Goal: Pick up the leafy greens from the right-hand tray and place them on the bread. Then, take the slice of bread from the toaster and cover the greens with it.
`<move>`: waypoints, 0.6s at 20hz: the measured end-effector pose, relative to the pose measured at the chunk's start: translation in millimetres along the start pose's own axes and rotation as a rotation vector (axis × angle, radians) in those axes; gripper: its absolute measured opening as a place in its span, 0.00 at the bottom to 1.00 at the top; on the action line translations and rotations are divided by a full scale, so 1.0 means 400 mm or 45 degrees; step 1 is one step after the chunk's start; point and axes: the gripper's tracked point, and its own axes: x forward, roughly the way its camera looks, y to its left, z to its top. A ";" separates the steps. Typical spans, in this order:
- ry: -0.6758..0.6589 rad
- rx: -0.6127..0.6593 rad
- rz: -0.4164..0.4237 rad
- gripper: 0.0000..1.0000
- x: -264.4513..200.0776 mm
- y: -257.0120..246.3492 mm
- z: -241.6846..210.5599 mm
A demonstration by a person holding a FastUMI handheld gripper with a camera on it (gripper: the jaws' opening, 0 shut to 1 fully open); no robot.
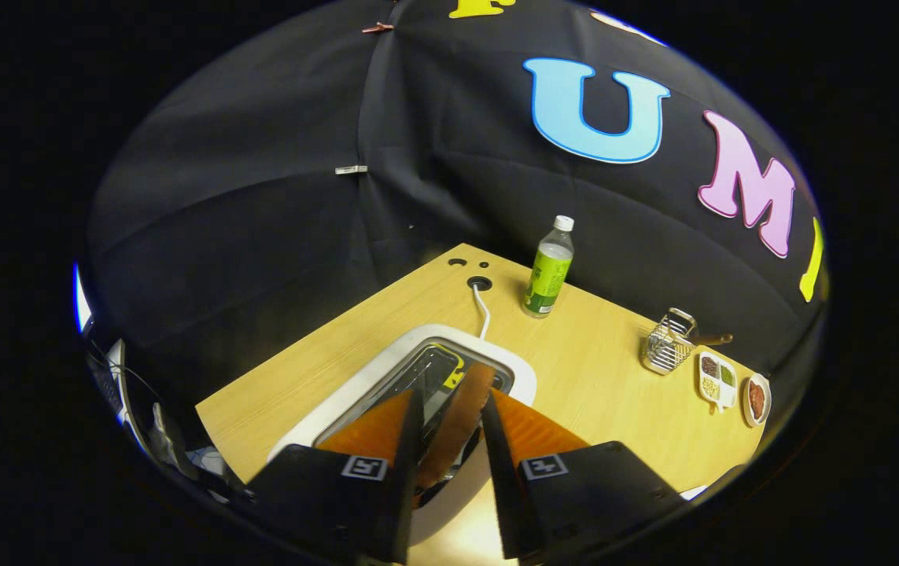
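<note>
- gripper view: the jaws [453,420] hang over a white toaster [524,377] on the wooden tabletop [598,377], their fingers [374,428] narrowed on either side of a brown bread slice [461,413] standing in the slot; whether both press it i cannot tell.
- a white cord [482,310] leaves the toaster toward 12 o'clock.
- a green bottle [550,271] stands upright at 1 o'clock.
- at 2 o'clock sit a wire basket [665,346], a divided dish [716,379] and a small plate [757,398].
</note>
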 end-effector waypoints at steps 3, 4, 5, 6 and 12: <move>0.030 0.058 -0.001 0.29 -0.004 0.005 -0.010; 0.031 0.082 0.001 0.21 -0.008 0.005 -0.006; 0.034 0.101 0.003 0.21 -0.006 0.007 -0.007; 0.038 0.117 0.016 0.16 -0.015 0.011 -0.003; -0.076 0.132 0.110 0.10 -0.077 0.000 0.076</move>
